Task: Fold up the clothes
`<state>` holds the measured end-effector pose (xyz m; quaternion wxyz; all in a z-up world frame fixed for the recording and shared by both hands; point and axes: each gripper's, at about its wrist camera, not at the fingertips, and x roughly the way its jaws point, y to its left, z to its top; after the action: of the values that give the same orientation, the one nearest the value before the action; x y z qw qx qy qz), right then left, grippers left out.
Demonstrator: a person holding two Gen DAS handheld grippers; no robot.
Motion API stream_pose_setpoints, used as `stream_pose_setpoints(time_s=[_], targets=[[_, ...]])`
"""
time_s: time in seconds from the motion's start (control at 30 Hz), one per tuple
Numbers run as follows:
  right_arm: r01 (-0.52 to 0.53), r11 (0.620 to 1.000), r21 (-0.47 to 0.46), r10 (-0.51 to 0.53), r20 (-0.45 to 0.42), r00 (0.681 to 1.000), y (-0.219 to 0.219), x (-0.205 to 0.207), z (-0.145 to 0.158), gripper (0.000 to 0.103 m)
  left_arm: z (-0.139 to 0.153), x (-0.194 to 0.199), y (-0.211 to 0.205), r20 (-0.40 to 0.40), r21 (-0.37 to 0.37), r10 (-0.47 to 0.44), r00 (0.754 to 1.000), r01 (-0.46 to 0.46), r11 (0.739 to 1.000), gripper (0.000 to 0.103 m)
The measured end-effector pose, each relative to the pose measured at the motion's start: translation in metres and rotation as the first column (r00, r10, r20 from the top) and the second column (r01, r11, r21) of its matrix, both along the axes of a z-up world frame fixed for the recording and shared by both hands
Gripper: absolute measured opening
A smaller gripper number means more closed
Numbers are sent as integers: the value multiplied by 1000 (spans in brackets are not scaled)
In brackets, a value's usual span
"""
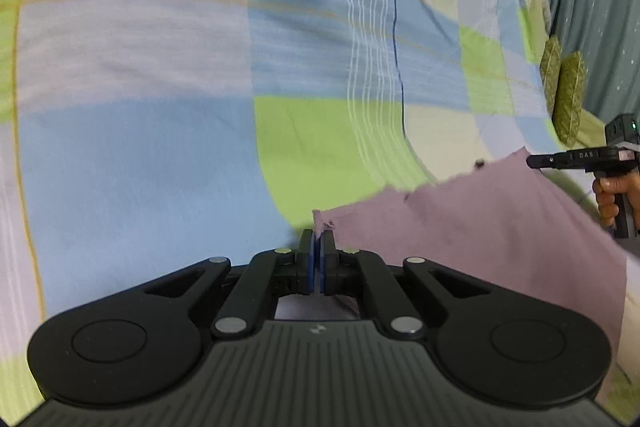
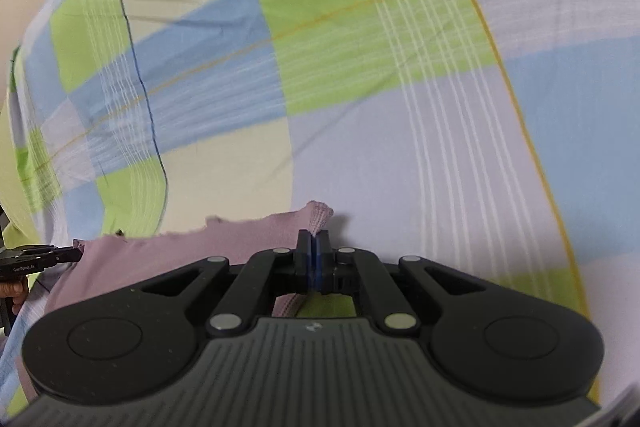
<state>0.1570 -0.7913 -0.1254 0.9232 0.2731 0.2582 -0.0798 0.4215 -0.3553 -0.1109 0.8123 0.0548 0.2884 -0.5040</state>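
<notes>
The likeliest failure is a corner slipping free: each hand-held gripper pinches only a small tuft at the very edge of the mauve garment (image 1: pixel 480 227), so a tug that pulls the two corners apart too hard, or a fast swing, could draw the thin cloth out from between the pads. If one corner drops, the fold would land skewed on the bed (image 1: pixel 140 147). Uneven height between the two hands could also leave the stretched edge slack and let it crease or double over on itself.

The left hand-held gripper (image 1: pixel 317 239) sits at lower centre of the left wrist view, its jaws fully closed on a corner of the garment, a small tip of cloth poking up past the blue pads. The right hand-held gripper (image 2: pixel 313 239), lower centre of the right wrist view, is likewise clamped tight on the other corner, with a knit nub sticking out above.

The garment spans between them, its torn-looking upper edge running across the lower part of each frame above the checked bedcover (image 2: pixel 360 67). A hand (image 1: pixel 614 197) grips the right handle at the right edge of the left view.
</notes>
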Motion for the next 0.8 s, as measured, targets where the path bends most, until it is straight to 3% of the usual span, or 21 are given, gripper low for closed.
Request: stream_pose_setpoints(time_s=[0.1,0.2,0.33,0.47,0.5,0.6,0.67,0.8], targets=[[8,1000,-7,-8,45,999,-1,-3,12,1,1,2,-5,12,16,-3,1000,3,1000,0],[1,1000,-4,-1,-61,998,-3,9,-4,1,-7,3,-11,-10,68,-3,1000,3,998,0],[19,999,29,-17,-81,997,-5,-1,-15,5,-6,-1,-7,1,129,45,999,-44,991,10],[62,997,46,-61,-9,998,9,-44,11,7,22,-12,-4,127,184,28,992,-51,982,10],[65,996,59,-65,-2,998,15,-55,14,8,34,-15,-10,134,177,-16,991,-8,984,14],[76,991,112,-78,10,997,37,-92,20,12,55,-23,-41,123,163,-162,979,141,976,40],[91,979,181,-97,22,995,57,-121,20,14,63,-32,-77,116,168,-291,950,270,948,42],[126,930,345,-160,70,985,91,-168,12,25,68,-48,-152,94,194,-499,862,476,858,42]])
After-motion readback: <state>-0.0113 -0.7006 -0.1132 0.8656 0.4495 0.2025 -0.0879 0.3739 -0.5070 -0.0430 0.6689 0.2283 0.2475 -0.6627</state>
